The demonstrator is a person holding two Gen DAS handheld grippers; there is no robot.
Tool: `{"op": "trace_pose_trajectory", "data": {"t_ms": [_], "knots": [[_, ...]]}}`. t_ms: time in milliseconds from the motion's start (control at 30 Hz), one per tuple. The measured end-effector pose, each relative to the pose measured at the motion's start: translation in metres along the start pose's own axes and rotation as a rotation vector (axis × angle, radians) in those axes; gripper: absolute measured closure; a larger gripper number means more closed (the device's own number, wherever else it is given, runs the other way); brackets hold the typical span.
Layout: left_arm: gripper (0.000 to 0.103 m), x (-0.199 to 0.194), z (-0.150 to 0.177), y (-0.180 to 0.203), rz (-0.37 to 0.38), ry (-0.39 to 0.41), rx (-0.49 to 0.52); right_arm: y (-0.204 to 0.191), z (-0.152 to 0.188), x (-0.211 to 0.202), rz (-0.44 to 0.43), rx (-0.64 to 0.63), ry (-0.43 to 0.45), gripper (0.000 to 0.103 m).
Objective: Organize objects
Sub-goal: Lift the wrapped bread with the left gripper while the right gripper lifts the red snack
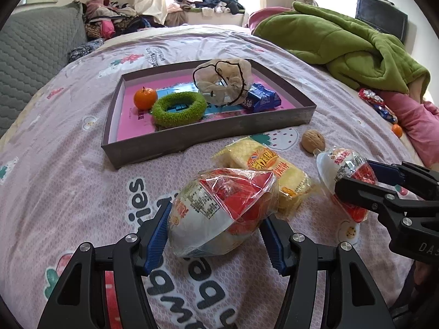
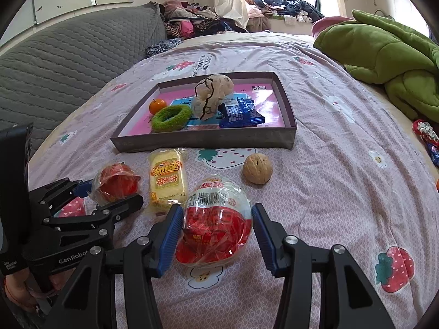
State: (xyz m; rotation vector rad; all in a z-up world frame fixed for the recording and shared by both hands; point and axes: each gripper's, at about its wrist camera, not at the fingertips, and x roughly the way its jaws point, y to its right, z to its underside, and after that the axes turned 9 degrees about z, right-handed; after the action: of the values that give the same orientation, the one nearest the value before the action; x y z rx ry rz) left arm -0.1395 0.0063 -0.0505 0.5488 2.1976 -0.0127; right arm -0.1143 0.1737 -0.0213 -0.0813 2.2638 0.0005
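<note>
Two wrapped egg-shaped treats lie on the bed, each already between the jaws of one hand-held gripper. The left hand-held gripper (image 1: 216, 235) straddles the left egg (image 1: 222, 213); the egg's long axis runs roughly from 8 to 2 o'clock in the left wrist view, skewed across the jaws. The left pad sits against the wrapper, while the right pad shows a small gap, so the jaws read as not yet clamped. The right hand-held gripper (image 2: 216, 233) brackets the right egg (image 2: 216, 219), long axis pointing to 12 o'clock, along the fingers; the jaws stand apart with a sliver of bed visible beside each pad, no firm grip. The tray (image 2: 203, 141) lies at 12 o'clock from both grippers, beyond the loose items; neither hand is clearly closer to it. Count outside the tray: two eggs, one yellow rice-cake packet (image 2: 167, 181), one walnut (image 2: 257, 168). Count inside: one small orange (image 2: 157, 105), one green fuzzy ring (image 2: 171, 118), one beige pouch (image 2: 212, 93), one blue snack pack (image 2: 241, 113). Judgement: closing on the eggs comes next.
</note>
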Motion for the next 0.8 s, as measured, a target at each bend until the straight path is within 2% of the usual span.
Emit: {"op": "trace_pose_trajectory", "data": {"t_ms": [433, 667, 800], "knots": [[0.04, -0.027, 0.001, 0.009, -0.012, 0.036, -0.035, -0.006, 0.0, -0.023, -0.008, -0.027, 0.046, 0.051], [0.04, -0.051, -0.003, 0.014, -0.008, 0.085, -0.043, -0.009, -0.004, -0.037, -0.019, -0.031, 0.084, 0.051], [0.04, -0.062, -0.005, 0.015, -0.033, 0.113, -0.048, -0.011, -0.006, -0.045, -0.022, -0.035, 0.105, 0.051]]}}
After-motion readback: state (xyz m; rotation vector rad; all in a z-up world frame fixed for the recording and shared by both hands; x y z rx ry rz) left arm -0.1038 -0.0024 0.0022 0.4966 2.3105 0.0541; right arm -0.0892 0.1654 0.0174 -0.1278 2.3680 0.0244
